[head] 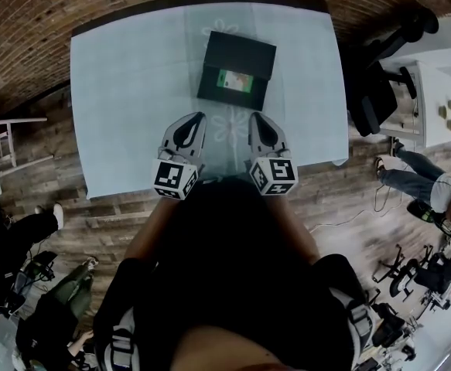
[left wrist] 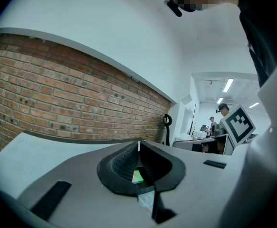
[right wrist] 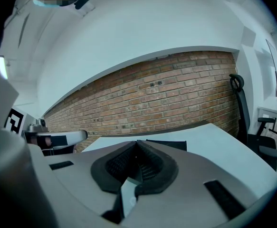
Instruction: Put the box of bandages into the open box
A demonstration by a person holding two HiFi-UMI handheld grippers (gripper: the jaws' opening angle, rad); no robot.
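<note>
An open black box (head: 235, 69) lies at the far middle of the pale table (head: 132, 91), its lid (head: 241, 51) folded back. Inside it rests the box of bandages (head: 234, 79), green and white. My left gripper (head: 199, 117) and right gripper (head: 254, 117) hover side by side over the table's near half, short of the black box, both pointing at it. Each is shut with nothing between its jaws. In the left gripper view the gripper (left wrist: 139, 146) hides most of the table, and a green bit of the bandage box (left wrist: 138, 176) shows below the tips. The right gripper (right wrist: 137, 144) points just left of the black box's edge (right wrist: 169, 145).
A brick wall (left wrist: 71, 94) runs behind the table. A black office chair (head: 380, 76) and a white desk (head: 426, 99) stand to the right. People sit on the floor's left (head: 24, 230) and right (head: 434, 184) sides.
</note>
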